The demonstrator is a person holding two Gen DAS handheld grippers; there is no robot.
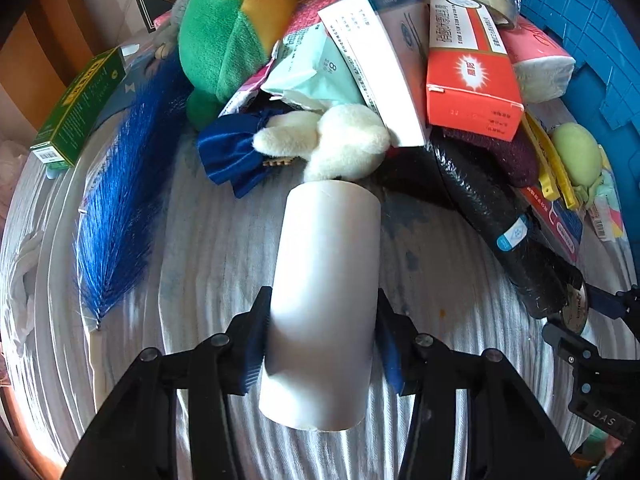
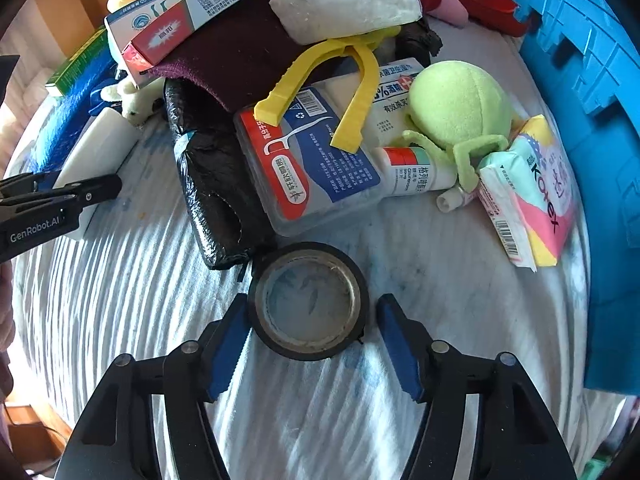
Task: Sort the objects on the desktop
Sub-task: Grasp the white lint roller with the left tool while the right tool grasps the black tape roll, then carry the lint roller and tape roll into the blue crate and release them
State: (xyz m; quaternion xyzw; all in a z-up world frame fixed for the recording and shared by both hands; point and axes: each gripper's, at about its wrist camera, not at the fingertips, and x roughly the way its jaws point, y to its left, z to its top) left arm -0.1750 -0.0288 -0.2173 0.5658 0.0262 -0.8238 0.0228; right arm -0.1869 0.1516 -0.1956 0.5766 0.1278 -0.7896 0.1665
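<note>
The left gripper (image 1: 322, 340) is closed on a smooth white cylinder (image 1: 324, 300) that lies lengthwise on the pale striped cloth (image 1: 208, 248): both blue pads (image 1: 256, 344) press against its sides at about the middle of its length, so the jaws stand at a moderate width set by the cylinder itself. The far end of the cylinder reaches up to a small cream plush toy (image 1: 340, 140) with a dark blue satin bow (image 1: 232, 152). To the left of it lies a long bright blue feather (image 1: 120, 208), and a green cardboard box (image 1: 76, 108) sits beyond the feather.

The right gripper (image 2: 310, 336) is lowered around a flat roll of black tape (image 2: 308, 300) lying on the same cloth (image 2: 160, 300). Its jaws are partly open. The left blue pad (image 2: 228, 348) is at the roll's rim, touching or nearly so; the right pad stands just clear of it, so the roll is between the fingers but not clamped. Just behind the tape lie a crinkled black plastic bag (image 2: 208, 192) and a clear plastic box of dental floss picks with a red and blue label (image 2: 312, 164), with a yellow plastic clip (image 2: 320, 80) on top. A light green round plush toy (image 2: 460, 108) rests further right, beside a blue plastic crate (image 2: 600, 120).
</note>
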